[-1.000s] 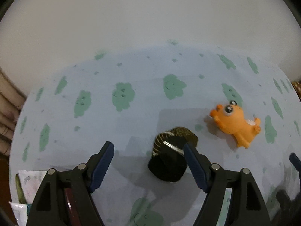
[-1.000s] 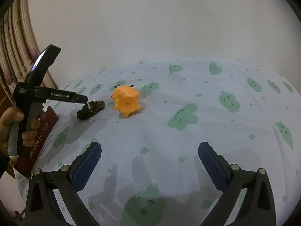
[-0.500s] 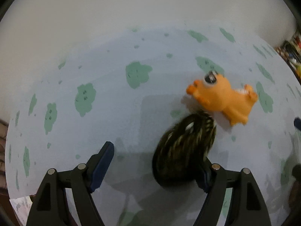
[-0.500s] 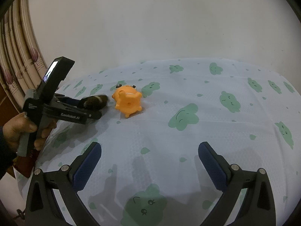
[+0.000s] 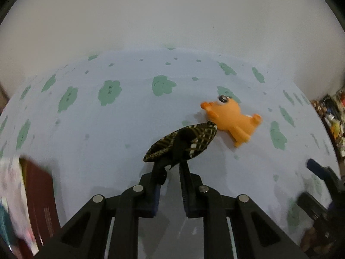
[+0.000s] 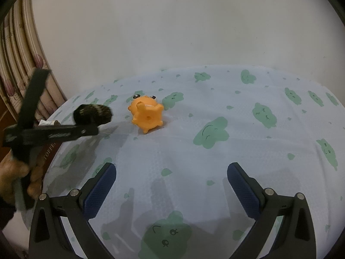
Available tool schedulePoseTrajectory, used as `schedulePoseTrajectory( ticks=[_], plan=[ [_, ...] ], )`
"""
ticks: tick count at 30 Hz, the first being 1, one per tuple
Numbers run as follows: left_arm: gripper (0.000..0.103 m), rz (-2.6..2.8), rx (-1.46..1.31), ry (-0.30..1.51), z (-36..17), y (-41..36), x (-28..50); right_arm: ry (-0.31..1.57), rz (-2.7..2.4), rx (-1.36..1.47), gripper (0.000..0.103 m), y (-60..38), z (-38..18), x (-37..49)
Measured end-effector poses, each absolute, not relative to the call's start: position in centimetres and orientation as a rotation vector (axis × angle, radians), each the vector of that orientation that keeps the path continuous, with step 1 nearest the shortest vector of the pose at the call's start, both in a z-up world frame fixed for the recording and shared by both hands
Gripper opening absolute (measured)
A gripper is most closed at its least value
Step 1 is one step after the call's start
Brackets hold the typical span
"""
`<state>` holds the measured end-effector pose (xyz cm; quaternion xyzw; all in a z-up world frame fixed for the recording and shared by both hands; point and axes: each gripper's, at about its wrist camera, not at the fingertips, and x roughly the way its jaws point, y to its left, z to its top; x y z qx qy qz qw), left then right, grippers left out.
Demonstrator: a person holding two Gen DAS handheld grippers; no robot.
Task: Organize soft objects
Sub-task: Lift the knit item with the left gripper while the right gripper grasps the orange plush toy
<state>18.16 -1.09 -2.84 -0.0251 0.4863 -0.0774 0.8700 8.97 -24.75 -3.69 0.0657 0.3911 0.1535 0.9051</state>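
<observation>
Having clamped the dark pouch [image 5: 183,143], the left gripper [image 5: 171,168] now lifts it — right gripper [image 6: 171,191] still gaping.

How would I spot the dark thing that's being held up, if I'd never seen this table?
Find the cloud-print tablecloth, then the orange toy lying on it. Beside the toy, the left hand-held gripper pinches a dark pouch: black with gold checks, the only item held up.

Matt cloth pouch [image 5: 189,140], smooth rubbery toy [image 5: 232,120]

Dark patterned pouch [image 5: 183,143] between closed jaws
</observation>
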Motion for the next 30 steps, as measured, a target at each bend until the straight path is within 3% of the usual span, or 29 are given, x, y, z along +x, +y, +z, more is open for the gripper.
schedulePoseTrajectory(
  ticks=[14, 27, 29, 30],
  plan=[
    [0.016, -0.103, -0.179, 1.019, -1.8, -0.4, 8.3, 0.843, 0.362, 0.074, 0.103, -23.4, -3.6, 9.5],
    [0.017, -0.125, -0.170, 1.037, -3.0, -0.6, 5.1, 0.857, 0.422, -0.019, 0.102, -18.2, -2.6, 17.7],
    [0.017, -0.125, -0.171, 1.031, -2.9, -0.5, 5.0, 0.881, 0.435, -0.005, 0.101, -18.0, -3.0, 18.8],
    [0.017, -0.129, -0.175, 1.029, -2.9, -0.5, 4.9, 0.889, 0.440, -0.008, 0.096, -17.9, -3.2, 19.1]
  ],
)
